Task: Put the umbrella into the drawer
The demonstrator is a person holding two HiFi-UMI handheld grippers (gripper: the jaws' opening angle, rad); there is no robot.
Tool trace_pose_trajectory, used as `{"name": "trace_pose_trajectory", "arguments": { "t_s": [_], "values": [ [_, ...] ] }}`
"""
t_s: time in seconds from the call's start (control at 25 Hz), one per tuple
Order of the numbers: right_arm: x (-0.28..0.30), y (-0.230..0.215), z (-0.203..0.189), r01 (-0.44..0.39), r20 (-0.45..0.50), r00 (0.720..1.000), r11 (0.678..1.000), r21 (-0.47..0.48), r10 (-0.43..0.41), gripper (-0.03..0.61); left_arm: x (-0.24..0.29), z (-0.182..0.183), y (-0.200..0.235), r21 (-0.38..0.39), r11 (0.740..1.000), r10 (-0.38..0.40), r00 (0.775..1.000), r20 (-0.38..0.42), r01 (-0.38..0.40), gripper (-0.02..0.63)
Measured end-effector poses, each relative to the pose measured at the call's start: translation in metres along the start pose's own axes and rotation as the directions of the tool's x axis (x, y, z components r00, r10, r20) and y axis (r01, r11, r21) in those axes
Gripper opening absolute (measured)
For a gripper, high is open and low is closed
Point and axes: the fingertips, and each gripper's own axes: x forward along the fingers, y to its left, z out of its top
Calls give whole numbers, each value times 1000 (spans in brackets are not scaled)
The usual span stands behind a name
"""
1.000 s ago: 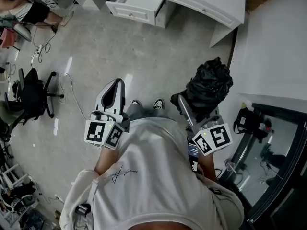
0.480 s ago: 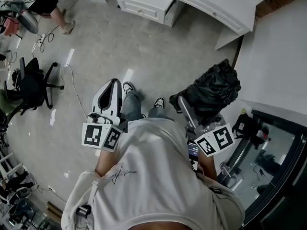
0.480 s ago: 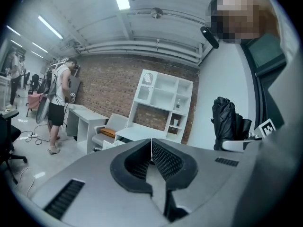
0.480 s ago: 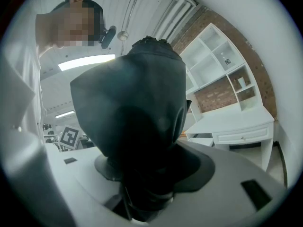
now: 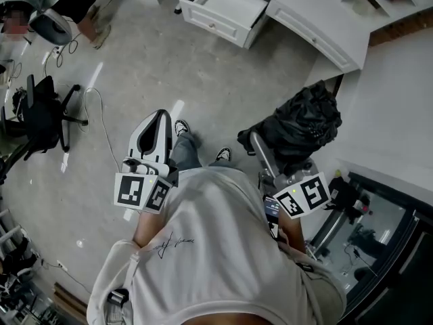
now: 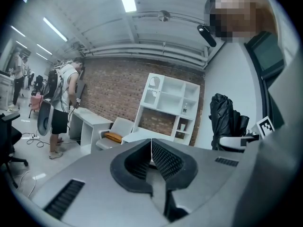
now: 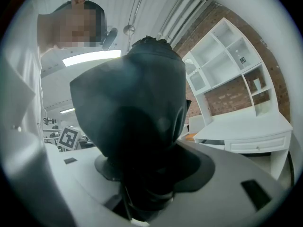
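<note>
The umbrella (image 5: 302,122) is black, folded and bunched, and my right gripper (image 5: 261,149) is shut on it, holding it up in front of the person's body. In the right gripper view the umbrella (image 7: 135,112) fills the middle and hides the jaws. My left gripper (image 5: 161,117) is shut with nothing in it; its ribbed pads (image 6: 163,159) meet. From the left gripper view the umbrella (image 6: 226,118) shows at the right. The white drawer (image 5: 227,9) stands pulled out of the white desk (image 5: 318,20) across the grey floor, at the top of the head view.
A black office chair (image 5: 39,117) and loose cables (image 5: 101,124) lie at the left. Another person (image 5: 51,15) is at the top left. A dark glass-fronted unit (image 5: 379,242) stands at the right. A white shelf unit (image 6: 173,105) rises behind the desk.
The person has stepped forward, one foot ahead, and the head view has swung so the drawer and desk sit further right. Both grippers keep their hold and pose.
</note>
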Motion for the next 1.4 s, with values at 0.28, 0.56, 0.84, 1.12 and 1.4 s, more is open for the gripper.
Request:
{"name": "trace_pose_trajectory", "arguments": {
  "t_s": [0.28,0.56,0.84,1.12,1.4],
  "values": [
    [60,4,13,-26,6,1000,1000,-4,26,249,29,26,39,13,1000,-19,1000,10,19,17],
    [115,13,20,-19,7,1000,1000,-11,19,249,53,44,82,13,999,-42,999,3,42,17],
    [154,24,28,34,37,999,999,-12,-34,249,70,65,122,18,995,-99,995,12,98,17],
    [187,37,29,83,55,995,996,-25,-82,249,81,76,157,19,988,-153,988,15,153,17],
    [206,46,28,114,62,992,993,-36,-112,249,90,82,180,19,983,-183,983,22,183,17]
  ]
}}
